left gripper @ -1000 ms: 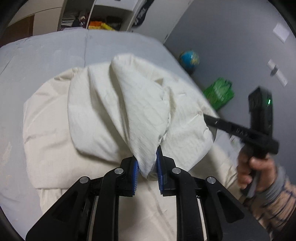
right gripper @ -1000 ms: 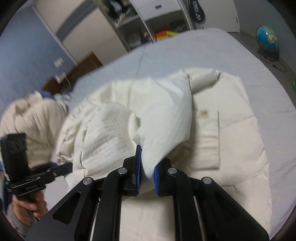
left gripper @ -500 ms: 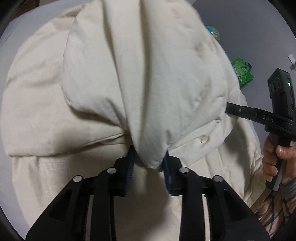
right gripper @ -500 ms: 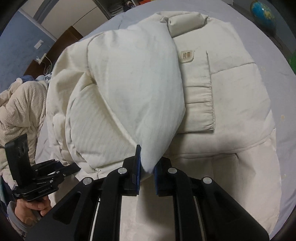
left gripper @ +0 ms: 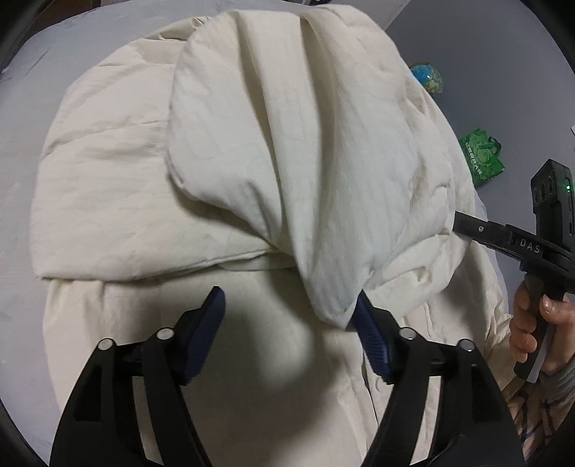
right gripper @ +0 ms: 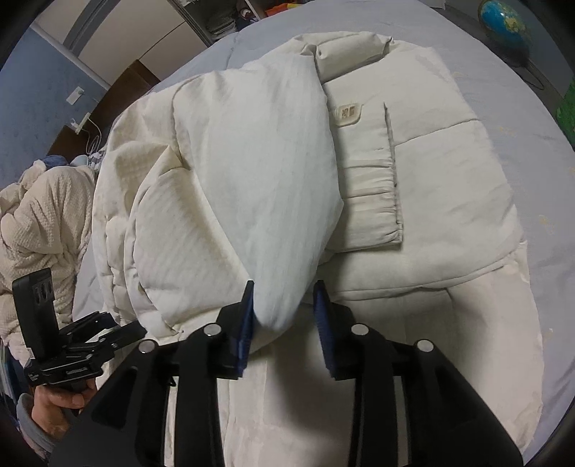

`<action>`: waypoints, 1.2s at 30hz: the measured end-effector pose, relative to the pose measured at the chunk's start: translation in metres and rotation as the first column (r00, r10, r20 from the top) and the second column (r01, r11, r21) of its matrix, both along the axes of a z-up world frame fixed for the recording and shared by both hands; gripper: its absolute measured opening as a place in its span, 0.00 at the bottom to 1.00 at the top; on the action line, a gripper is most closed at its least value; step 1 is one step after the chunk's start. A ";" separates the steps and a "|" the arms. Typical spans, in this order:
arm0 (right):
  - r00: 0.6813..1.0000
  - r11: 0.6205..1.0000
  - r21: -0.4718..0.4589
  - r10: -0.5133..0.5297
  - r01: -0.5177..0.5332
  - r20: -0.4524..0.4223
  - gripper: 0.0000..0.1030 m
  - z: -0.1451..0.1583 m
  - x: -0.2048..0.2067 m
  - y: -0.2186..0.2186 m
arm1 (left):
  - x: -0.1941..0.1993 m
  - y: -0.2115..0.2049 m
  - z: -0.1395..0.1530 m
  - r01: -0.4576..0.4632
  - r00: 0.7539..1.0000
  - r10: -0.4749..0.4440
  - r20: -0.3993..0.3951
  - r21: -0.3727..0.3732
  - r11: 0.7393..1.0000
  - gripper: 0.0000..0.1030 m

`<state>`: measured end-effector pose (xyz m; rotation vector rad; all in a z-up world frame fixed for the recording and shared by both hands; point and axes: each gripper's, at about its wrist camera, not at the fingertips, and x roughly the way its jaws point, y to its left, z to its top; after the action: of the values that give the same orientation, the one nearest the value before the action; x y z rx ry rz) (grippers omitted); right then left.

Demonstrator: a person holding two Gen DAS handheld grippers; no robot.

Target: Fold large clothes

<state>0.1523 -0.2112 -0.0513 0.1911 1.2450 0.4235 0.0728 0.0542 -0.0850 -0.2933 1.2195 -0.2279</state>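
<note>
A large cream puffer jacket (left gripper: 118, 186) lies on a grey-blue bed (left gripper: 21, 118). Its lower part is folded up over the body as a puffy flap (left gripper: 287, 136). My left gripper (left gripper: 287, 312) stands wide and is still opening; one flap corner (left gripper: 334, 305) rests against the right pad, clear of the left one. My right gripper (right gripper: 284, 305) is opening with the other flap corner (right gripper: 276, 309) between its pads, touching the left pad and apart from the right. Each view shows the other gripper (left gripper: 503, 240) (right gripper: 75, 345) in a hand at the jacket's side.
A globe (left gripper: 427, 77) (right gripper: 506, 18) and a green bag (left gripper: 481, 158) sit on the floor beside the bed. A cream waffle blanket (right gripper: 43, 230) is heaped at the bed's other side. Wardrobe shelves (right gripper: 222, 25) stand beyond the bed's far end.
Both grippers have sunk toward the jacket with the flap and tipped downward. Their jaws, shut on the flap corners before, have parted, the left one much wider.
</note>
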 end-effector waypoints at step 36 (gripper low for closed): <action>0.903 0.907 -0.334 0.349 -0.257 0.251 0.39 0.035 -0.058 0.059 | -0.008 -0.020 0.037 -0.031 0.985 -0.009 0.174 0.223 0.974 0.49</action>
<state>0.0941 -0.1527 -0.0162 -0.3231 1.0153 0.5119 0.0646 0.0344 -0.0475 -0.0806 1.0587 -0.1010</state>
